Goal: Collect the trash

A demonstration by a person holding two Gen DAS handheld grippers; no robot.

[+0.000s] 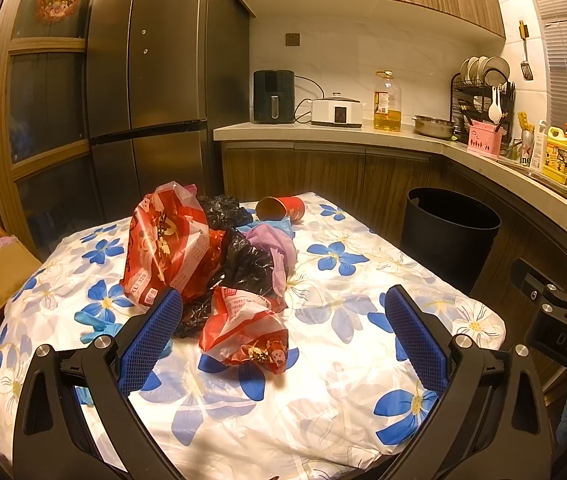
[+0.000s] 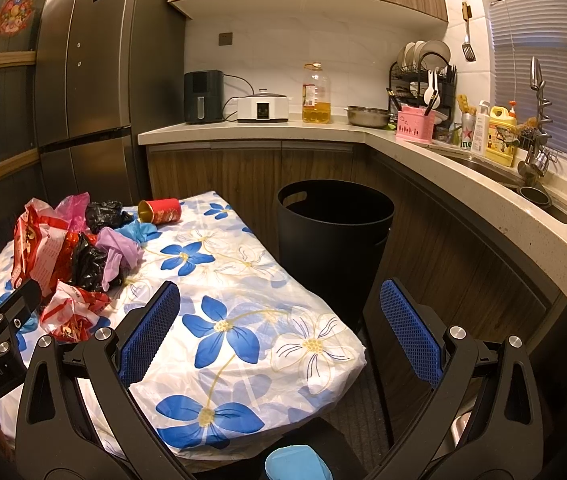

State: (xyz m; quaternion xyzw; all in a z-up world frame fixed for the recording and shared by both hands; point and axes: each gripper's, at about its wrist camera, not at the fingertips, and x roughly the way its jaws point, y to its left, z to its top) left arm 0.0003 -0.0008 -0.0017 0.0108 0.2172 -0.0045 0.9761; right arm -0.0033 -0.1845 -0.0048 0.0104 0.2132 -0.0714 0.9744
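Observation:
A pile of trash lies on the floral tablecloth (image 1: 343, 360): a big red printed bag (image 1: 167, 244), black bags (image 1: 243, 264), a purple bag (image 1: 275, 248), a small crumpled red bag (image 1: 247, 328) and a tipped red cup (image 1: 281, 208). My left gripper (image 1: 283, 320) is open and empty, its blue pads either side of the small red bag, just short of it. My right gripper (image 2: 279, 316) is open and empty over the table's right corner. The pile (image 2: 75, 256) is to its left. The black trash bin (image 2: 335, 236) stands beyond the table.
A kitchen counter (image 2: 363, 128) curves along the back and right with appliances, an oil bottle (image 2: 316, 94), a dish rack and a sink (image 2: 483, 164). A fridge (image 1: 151, 80) stands at back left. A blue glove (image 1: 95, 320) lies at the table's left.

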